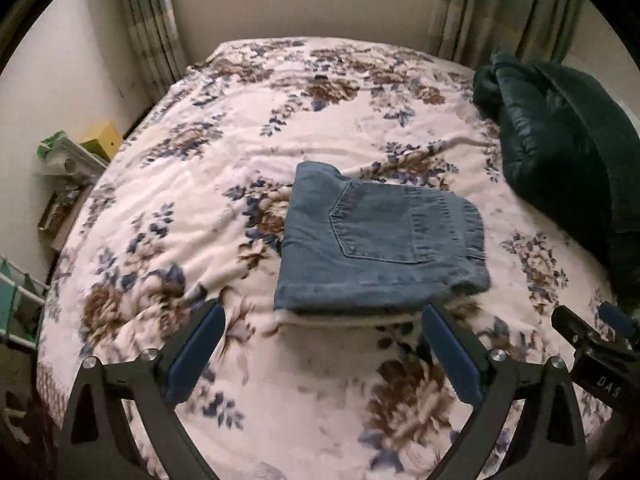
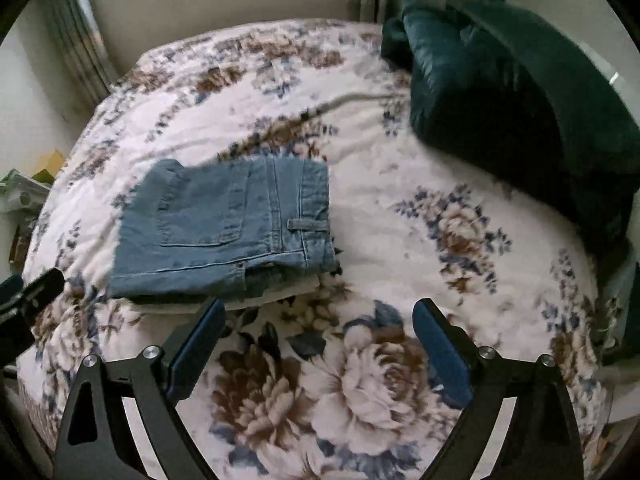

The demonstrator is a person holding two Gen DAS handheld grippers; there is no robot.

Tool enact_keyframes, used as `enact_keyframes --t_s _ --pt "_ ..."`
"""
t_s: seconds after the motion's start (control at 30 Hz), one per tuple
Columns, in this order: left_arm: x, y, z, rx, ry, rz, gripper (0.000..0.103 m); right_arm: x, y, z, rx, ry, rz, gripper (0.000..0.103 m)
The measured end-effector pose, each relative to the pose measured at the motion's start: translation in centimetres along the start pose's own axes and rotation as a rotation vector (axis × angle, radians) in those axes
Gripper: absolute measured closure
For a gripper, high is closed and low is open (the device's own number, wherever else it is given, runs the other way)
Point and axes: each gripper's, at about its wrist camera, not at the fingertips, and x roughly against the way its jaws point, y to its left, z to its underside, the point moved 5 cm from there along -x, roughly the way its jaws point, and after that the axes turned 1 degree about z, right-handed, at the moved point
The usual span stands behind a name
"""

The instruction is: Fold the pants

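The blue denim pants (image 1: 376, 244) lie folded into a compact rectangle on the floral bedspread (image 1: 224, 152), back pocket up. They also show in the right wrist view (image 2: 228, 224), left of centre. My left gripper (image 1: 322, 312) is open and empty, just short of the pants' near edge. My right gripper (image 2: 318, 308) is open and empty, near the pants' near right corner. The right gripper's tip shows at the left wrist view's right edge (image 1: 592, 332).
A dark green puffy jacket (image 1: 560, 152) lies at the bed's far right, also in the right wrist view (image 2: 512, 104). Curtains (image 1: 504, 12) hang behind the bed. A shelf with clutter (image 1: 68, 168) stands left of the bed.
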Motion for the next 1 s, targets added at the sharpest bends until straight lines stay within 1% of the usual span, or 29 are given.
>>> enact_keyframes --t_s 0.13,0.33,0.43,0.47,0.6,0.7,0.73,0.9,1.0 --pt "5.3 -1.2 1.8 -0.002 -0.023 -0.005 0.002 5.3 -0.6 1.5 0.026 -0.040 -0.004 0.006" --pt "13.9 -2.6 4.5 0.006 -0.069 -0.007 0.002 15.4 -2.6 4.5 0.041 -0.112 -0.019 0.006" --pt "18.3 -3.2 5.4 0.007 -0.116 -0.019 0.002 20.3 -3.8 5.7 0.038 -0.148 -0.031 0.006" --pt "20.2 -3.4 5.8 0.006 -0.136 -0.027 0.002 22.7 -4.4 6.3 0.034 -0.163 -0.040 0.006" --pt "26.9 -4.2 7.4 -0.008 -0.196 -0.027 0.002 30.3 -5.7 7.9 0.042 -0.231 -0.053 0.006" --pt "31.7 -4.4 8.6 -0.002 -0.237 -0.018 0.002 35.1 -6.3 8.9 0.048 -0.261 -0.072 0.006" --pt "33.4 -4.4 9.0 -0.001 -0.251 -0.016 0.002 37.5 -6.4 9.4 0.051 -0.277 -0.078 0.006" --pt "39.0 -4.2 10.5 -0.001 -0.281 0.003 0.002 45.3 -6.5 11.3 0.073 -0.339 -0.106 0.006" --pt "41.6 -4.0 11.1 -0.008 -0.298 0.004 0.002 48.5 -6.4 12.3 0.081 -0.356 -0.124 0.006"
